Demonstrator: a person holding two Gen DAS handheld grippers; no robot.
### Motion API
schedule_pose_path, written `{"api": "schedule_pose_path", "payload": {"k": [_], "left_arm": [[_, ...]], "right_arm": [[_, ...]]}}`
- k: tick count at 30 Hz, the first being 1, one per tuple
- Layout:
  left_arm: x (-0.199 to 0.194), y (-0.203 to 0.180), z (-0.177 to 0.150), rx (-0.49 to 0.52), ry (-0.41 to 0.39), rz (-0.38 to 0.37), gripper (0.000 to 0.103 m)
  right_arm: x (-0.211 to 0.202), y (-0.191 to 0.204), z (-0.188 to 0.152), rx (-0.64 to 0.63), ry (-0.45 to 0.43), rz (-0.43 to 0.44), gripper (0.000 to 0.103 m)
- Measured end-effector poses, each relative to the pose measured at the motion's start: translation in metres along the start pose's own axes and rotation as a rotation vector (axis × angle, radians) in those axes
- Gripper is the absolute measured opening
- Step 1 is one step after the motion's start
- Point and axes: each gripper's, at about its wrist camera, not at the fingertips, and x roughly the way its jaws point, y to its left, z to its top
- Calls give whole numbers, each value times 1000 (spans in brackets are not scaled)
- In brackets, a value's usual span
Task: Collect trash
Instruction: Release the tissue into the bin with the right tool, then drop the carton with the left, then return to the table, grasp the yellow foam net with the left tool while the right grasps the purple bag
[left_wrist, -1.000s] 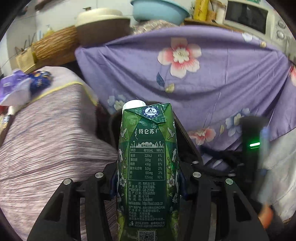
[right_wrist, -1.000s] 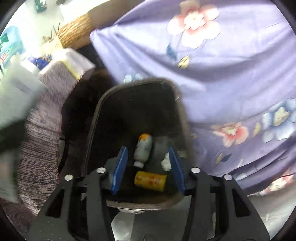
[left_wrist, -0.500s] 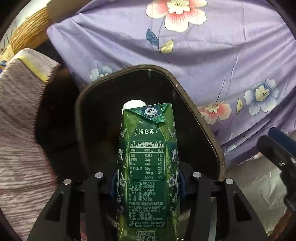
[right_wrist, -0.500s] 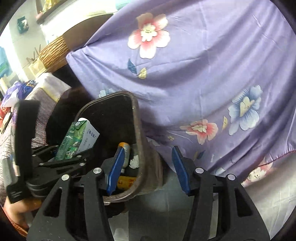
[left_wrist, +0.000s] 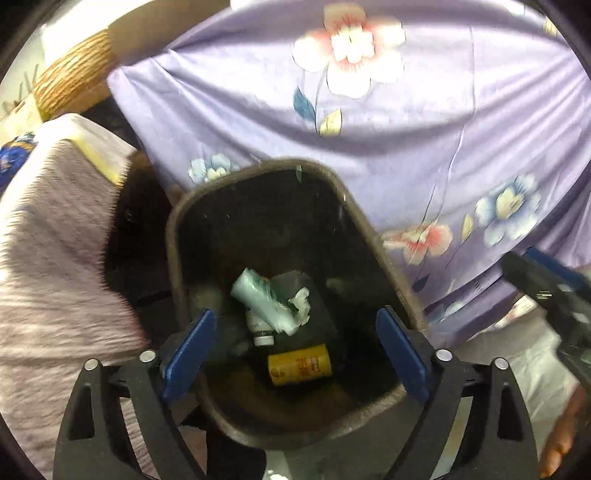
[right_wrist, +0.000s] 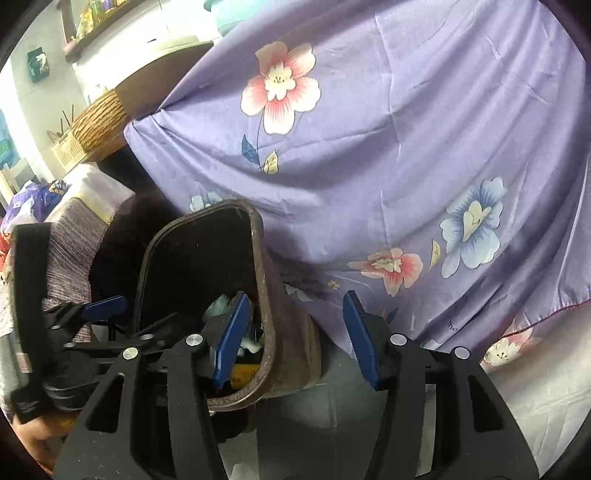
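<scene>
The carton (left_wrist: 264, 302) in the bin (left_wrist: 173, 258) is motion-blurred, hiding part of a small bottle (left_wrist: 260, 328).

A lived-in home, likely a kitchen or dining corner; a purple floral cloth (right_wrist: 424, 122) drapes over a surface; a woven basket (right_wrist: 98, 123) sits further back beside a small slatted crate (right_wrist: 66, 149); a wall shelf (right_wrist: 96, 27) carries packets and bottles; a striped pinkish cover (left_wrist: 48, 258) lies over furniture at the left; a dark trash bin (left_wrist: 184, 295) on the floor holds household litter, including a yellow can (left_wrist: 299, 363) and crumpled tissue (left_wrist: 301, 306).
</scene>
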Motion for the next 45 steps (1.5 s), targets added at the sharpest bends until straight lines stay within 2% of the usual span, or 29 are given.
{"api": "schedule_pose_path", "payload": {"k": [9, 12, 17, 27, 36, 38, 41, 45], "left_arm": [[-86, 30, -2, -88, -146, -11, 95], [-117, 46, -7, -122, -204, -9, 95], [-159, 73, -19, -144, -293, 53, 97], [-213, 157, -61, -224, -285, 245, 98], [-253, 252, -117, -325, -255, 459, 98], [-260, 277, -131, -367, -239, 509, 98], [-271, 310, -153, -431, -218, 566, 98], [-287, 337, -173, -487, -227, 608, 98]], "right_arm": [[-9, 30, 8, -49, -28, 34, 54], [-14, 47, 11, -71, -45, 56, 59], [-24, 79, 15, -125, -58, 107, 61], [-37, 180, 9, -317, -51, 264, 72], [-51, 283, -1, -515, -36, 424, 73], [-52, 299, -2, -548, -32, 441, 77], [-50, 331, -3, -606, -21, 466, 77], [-45, 374, 2, -682, -34, 475, 77]]}}
